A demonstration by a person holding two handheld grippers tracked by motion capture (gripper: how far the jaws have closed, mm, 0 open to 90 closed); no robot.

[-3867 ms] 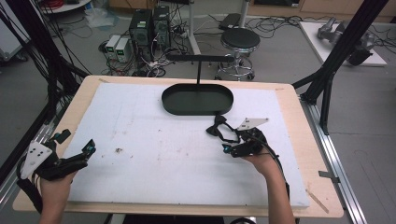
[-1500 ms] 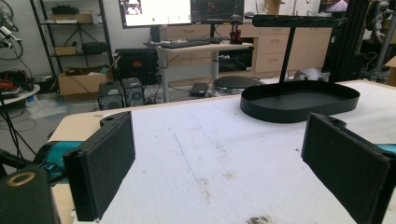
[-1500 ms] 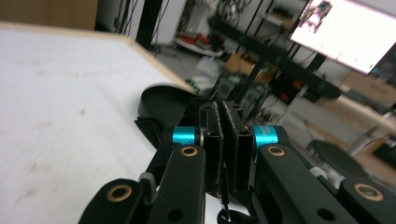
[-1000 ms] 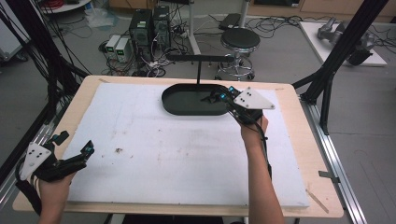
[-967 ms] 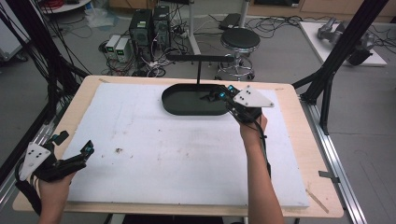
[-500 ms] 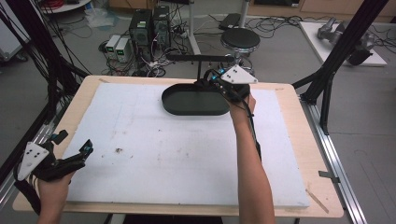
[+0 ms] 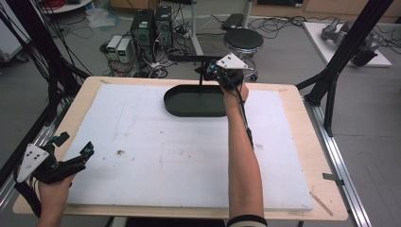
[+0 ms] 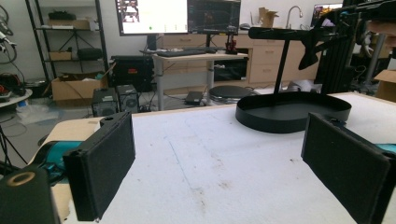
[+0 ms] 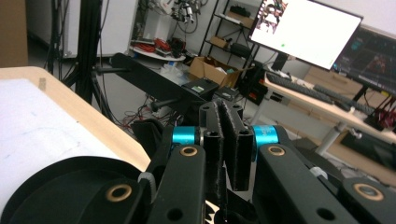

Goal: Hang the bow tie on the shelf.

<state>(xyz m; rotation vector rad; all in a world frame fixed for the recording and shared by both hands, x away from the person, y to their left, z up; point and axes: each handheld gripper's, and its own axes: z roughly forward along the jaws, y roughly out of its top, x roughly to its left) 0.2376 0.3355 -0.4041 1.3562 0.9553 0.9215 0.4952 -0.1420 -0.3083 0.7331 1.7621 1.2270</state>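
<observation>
At the left edge of the high view, black frame struts (image 7: 33, 52) and cabling are seen beside the table (image 7: 293, 101), and computer towers (image 7: 151, 23) and a round stool (image 7: 243, 40) are seen on the floor beyond its far edge. The tabletop is covered by a white foam sheet (image 7: 189, 151), marked with a few dark specks near its left half.

The left gripper (image 7: 71, 158) is held low at the near left corner of the sheet, with its grey plate turned outward. In the left gripper view its two black pads (image 8: 107, 168) are seen spread wide apart, with nothing between them.

A black oval tray (image 7: 196, 101) is placed at the far middle of the sheet, and a thin post (image 8: 281, 65) is raised from it to carry a horizontal black bar (image 8: 289, 33). No loose object is seen in the tray.

The right gripper (image 7: 210, 71) is held above the tray's far rim, right at the bar. In the right gripper view its jaws are seen pressed together, one pad (image 9: 238, 144) flat against the other, with the bar (image 9: 154, 81) passing just beyond the tips; whether anything thin is pinched cannot be told.

Compared with the frame half a second earlier, the right gripper is found farther from the person and higher, past the tray rather than over it; the left gripper is unchanged.

The right forearm (image 7: 243, 156) is stretched nearly straight across the sheet, while the left hand (image 7: 52, 194) is kept back at the near edge.
</observation>
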